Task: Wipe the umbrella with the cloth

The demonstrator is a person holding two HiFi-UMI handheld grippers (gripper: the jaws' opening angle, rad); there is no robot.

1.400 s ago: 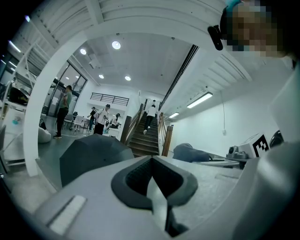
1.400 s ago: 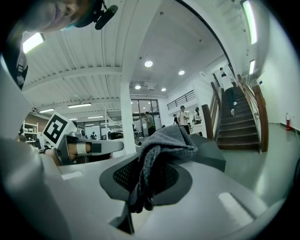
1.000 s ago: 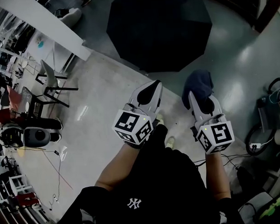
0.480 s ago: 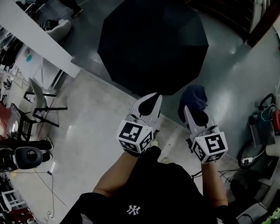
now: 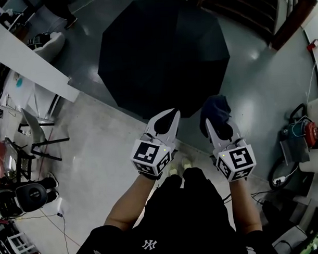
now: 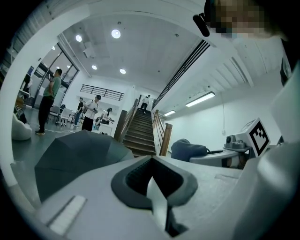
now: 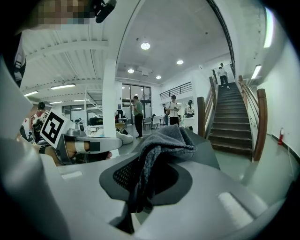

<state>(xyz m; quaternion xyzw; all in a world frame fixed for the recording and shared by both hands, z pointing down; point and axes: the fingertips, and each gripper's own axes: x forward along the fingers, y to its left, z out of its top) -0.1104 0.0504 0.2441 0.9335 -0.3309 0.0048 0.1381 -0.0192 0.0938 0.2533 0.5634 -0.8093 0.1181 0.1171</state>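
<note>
- Black fabric fills the middle of my head view: the umbrella (image 5: pixel 164 56) stands open on the floor (image 5: pixel 262 94), canopy up, with its near rim just ahead of both claws.
- My right claw (image 5: pixel 217 128) is pinching the dark blue cloth (image 5: pixel 215 110). The right gripper view shows it bunched between the pads and spilling out over the tips.
- My left claw (image 5: pixel 165 123) is pressed together with nothing in it, and it hangs beside the right one, short of the canopy.
- As I read it, wiping has not begun, because the cloth is near the rim but apart from it.
- To do it well, I would bring the loose bunch of cloth down flat on the nearest panel.
- I would then stroke along the panel rather than across the ribs, with light pressure, since a free-standing umbrella will likely tip or roll under a hard push.
- The empty left claw could steady the rim if the canopy starts to slide.
- The floor looks glossy and smooth, grey-green under the umbrella and paler to my left, so I expect little grip on it.
- Around me there is a staircase (image 6: pixel 140 133), people (image 6: pixel 47 101) standing well apart, a chair (image 5: pixel 42 136) on my left and cables (image 5: pixel 278 174) on my right.
</note>
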